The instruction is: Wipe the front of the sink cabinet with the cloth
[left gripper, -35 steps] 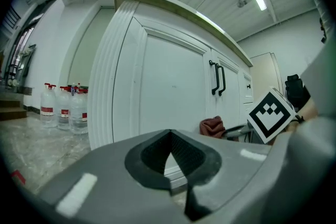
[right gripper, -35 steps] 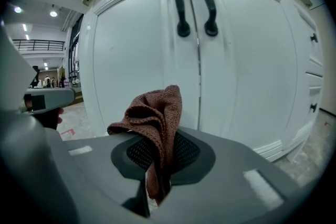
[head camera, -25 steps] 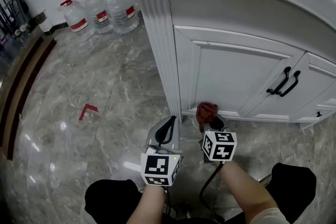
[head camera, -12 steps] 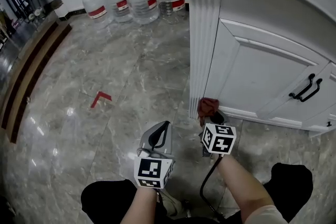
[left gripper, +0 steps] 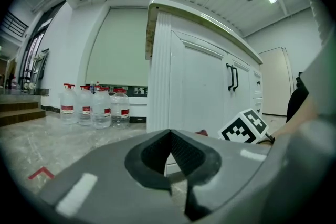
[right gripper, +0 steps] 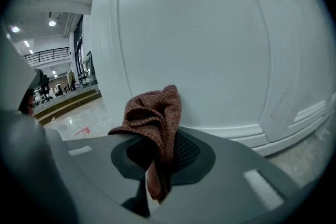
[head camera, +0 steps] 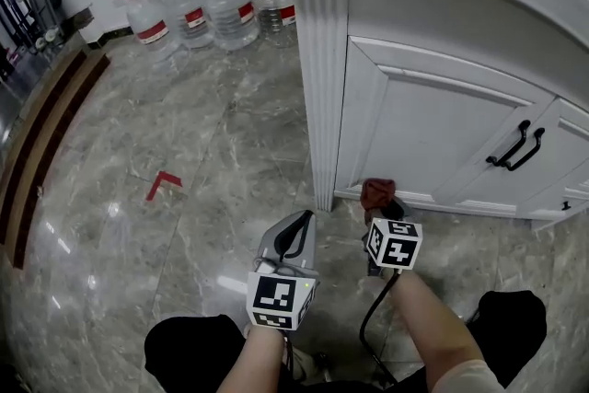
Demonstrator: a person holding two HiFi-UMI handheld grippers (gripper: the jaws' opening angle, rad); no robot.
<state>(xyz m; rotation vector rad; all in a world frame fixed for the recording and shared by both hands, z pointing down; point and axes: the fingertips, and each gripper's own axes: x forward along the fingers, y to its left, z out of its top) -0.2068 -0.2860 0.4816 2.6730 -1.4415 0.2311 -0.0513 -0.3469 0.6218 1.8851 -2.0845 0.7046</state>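
A white sink cabinet (head camera: 433, 106) with panelled doors and black handles (head camera: 514, 147) fills the upper right of the head view. My right gripper (head camera: 379, 202) is shut on a reddish-brown cloth (head camera: 377, 192), which rests against the bottom rail of the left door (right gripper: 210, 60). In the right gripper view the cloth (right gripper: 155, 118) bunches up between the closed jaws, close to the white panel. My left gripper (head camera: 296, 235) is shut with nothing in it, held low over the floor left of the right one, pointing at the cabinet's fluted corner post (left gripper: 158, 76).
Grey marble floor (head camera: 184, 198) stretches to the left, with a red corner mark (head camera: 162, 183). Several large water bottles (head camera: 207, 5) stand at the back left beside the cabinet's end. Dark wooden steps (head camera: 37, 152) run along the far left. A black cable (head camera: 368, 327) trails from the right gripper.
The head view has swung about: the cabinet shifted right, then back left. The right gripper with the cloth stays at the bottom rail of the door. The left gripper stays low and shut.
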